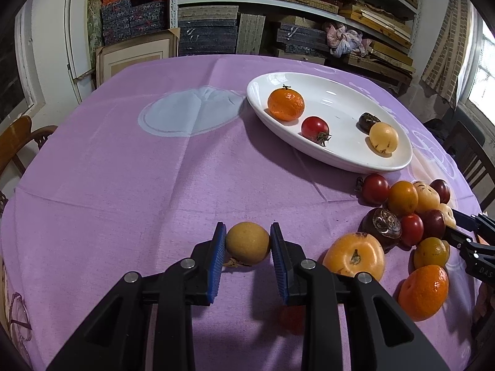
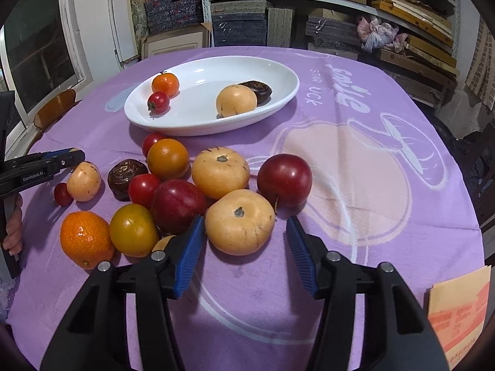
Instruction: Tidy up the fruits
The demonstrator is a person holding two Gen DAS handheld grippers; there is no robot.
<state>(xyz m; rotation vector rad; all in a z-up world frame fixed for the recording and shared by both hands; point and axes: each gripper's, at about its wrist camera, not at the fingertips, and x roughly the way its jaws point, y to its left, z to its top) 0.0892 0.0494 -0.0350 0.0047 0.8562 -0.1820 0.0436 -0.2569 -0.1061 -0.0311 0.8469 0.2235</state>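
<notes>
My left gripper [image 1: 247, 235] is shut on a small round tan fruit [image 1: 247, 242], held just above the purple cloth. My right gripper [image 2: 244, 221] stands open around a pale orange-yellow fruit [image 2: 239, 222] at the near edge of the fruit pile. Its left pad is close against that fruit, and a gap shows on the right side. A red plum [image 2: 284, 180] and another pale fruit [image 2: 220, 172] lie just behind. The white oval plate [image 2: 191, 128] holds a mandarin [image 2: 165, 84], a red tomato [image 2: 158, 102], a pale fruit [image 2: 236, 100] and a dark fruit [image 2: 257, 90].
Several loose fruits lie left of my right gripper, among them a mandarin [image 2: 85, 238] and a dark plum [image 2: 179, 205]. An orange paper packet [image 2: 458, 318] lies at the table's right edge. Wooden chairs [image 1: 18, 142] flank the round table, and shelves stand behind.
</notes>
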